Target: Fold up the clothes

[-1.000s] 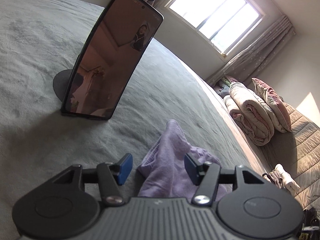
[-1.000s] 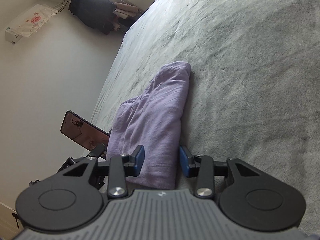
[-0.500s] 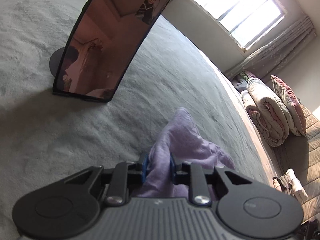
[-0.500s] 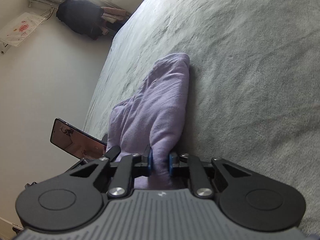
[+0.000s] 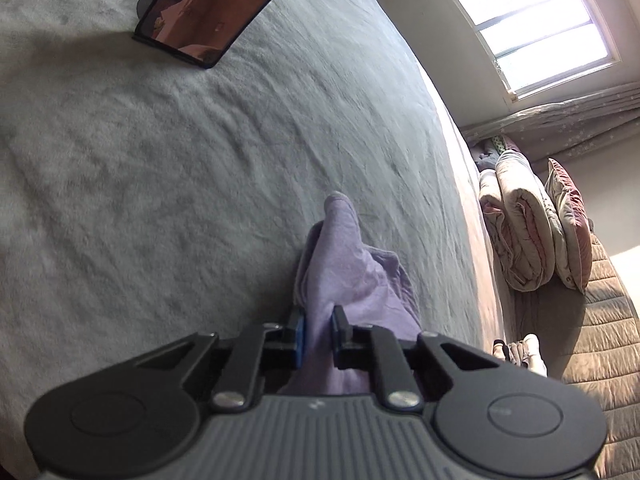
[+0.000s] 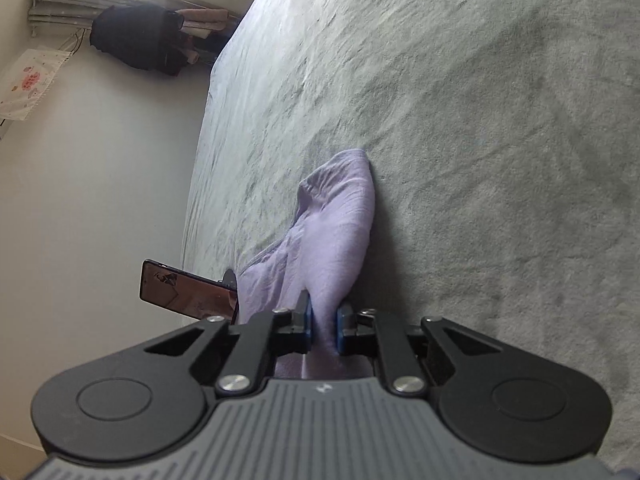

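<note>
- Grey-green bed cover (image 5: 160,168), phone (image 5: 216,12) propped at far left.
- Left gripper (image 5: 318,334): fingers pinched on lavender garment (image 5: 352,272), bunched on the bed.
- Right gripper (image 6: 323,330): fingers clamped on same garment's (image 6: 336,224) near edge.
- Rolled quilts (image 5: 520,232) right of bed.

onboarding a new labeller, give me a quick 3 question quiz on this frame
1. True or false: the left hand-held gripper is open.
2. What does the right hand-held gripper hold? A) phone B) cloth C) pillow
3. Fill in: the phone stands on the ____.

Key:
1. False; it is shut on the purple cloth.
2. B
3. Bed
</note>
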`<state>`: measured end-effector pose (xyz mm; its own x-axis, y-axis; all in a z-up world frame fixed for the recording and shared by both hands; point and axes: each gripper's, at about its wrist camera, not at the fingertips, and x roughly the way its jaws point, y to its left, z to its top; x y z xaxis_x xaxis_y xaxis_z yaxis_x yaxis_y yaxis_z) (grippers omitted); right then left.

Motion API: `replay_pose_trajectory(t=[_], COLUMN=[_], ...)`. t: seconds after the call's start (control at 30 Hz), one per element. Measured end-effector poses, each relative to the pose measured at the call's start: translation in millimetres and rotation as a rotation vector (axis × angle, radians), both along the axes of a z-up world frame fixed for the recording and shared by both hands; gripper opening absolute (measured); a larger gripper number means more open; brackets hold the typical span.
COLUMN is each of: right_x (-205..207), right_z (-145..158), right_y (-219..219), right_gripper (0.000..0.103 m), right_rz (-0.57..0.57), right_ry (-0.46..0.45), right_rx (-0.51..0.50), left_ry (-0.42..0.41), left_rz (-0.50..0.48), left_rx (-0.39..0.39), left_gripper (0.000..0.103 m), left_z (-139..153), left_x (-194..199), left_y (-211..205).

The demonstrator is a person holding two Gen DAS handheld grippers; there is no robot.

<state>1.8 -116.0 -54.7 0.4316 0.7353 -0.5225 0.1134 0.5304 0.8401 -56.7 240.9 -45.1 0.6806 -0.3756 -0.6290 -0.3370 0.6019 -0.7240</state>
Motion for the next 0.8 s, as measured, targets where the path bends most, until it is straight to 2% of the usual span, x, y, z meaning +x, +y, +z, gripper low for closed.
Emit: replay_pose_trajectory(t=[0.2, 0.27, 0.3, 0.37, 0.43, 0.53, 0.67, 0.73, 0.77, 0.8], right_x=[-24.6, -29.7, -30.4, -30.9, -29.1, -18.0, 7.1, 18.2, 21.6, 23.8], right_z=[1.2, -1.1, -2.2, -4.4, -3.7, 0.6, -5.7, -13.8, -16.0, -17.2], right_y=[-31.6, -32.6, -32.3, -35.4, -42.4, -46.7, -34.9, -31.2, -29.9, -28.7], right_gripper=[0.016, 0.021, 0.021, 0.029, 0.049, 0.05, 0.05, 0.05, 0.048, 0.04], right_rz=[0.051, 0.076, 0.085, 0.087, 0.065, 0.04, 0.036, 0.033, 0.026, 0.016], right_ry=[0.02, 0.01, 0.002, -0.006, -0.037, -0.092, -0.112, -0.121, -0.131, -0.151], right_rx=[-0.042, -0.086, -0.113, -0.131, -0.112, -0.091, -0.123, -0.137, -0.138, -0.141], left_ry=[0.021, 0.013, 0.012, 0.008, -0.012, -0.044, -0.086, -0.11, -0.13, -0.148], left_rz=[-0.057, -0.062, -0.06, -0.057, -0.06, -0.065, -0.058, -0.066, -0.073, -0.078], left_rx=[0.023, 0.065, 0.067, 0.075, 0.105, 0.143, 0.135, 0.127, 0.128, 0.131], left_gripper=[0.013, 0.016, 0.021, 0.024, 0.03, 0.033, 0.032, 0.017, 0.016, 0.013], left_z=[-7.3, -9.0, -8.7, -7.6, -3.7, 1.1, -4.8, -9.2, -9.9, -10.5], left_x=[-20.5, -20.9, -19.4, -15.5, -5.7, 9.1, 30.0, 35.3, 38.0, 40.0], left_y=[-26.6, -27.5, -25.7, -22.4, -20.5, -17.5, -16.1, -17.0, -19.2, -20.8])
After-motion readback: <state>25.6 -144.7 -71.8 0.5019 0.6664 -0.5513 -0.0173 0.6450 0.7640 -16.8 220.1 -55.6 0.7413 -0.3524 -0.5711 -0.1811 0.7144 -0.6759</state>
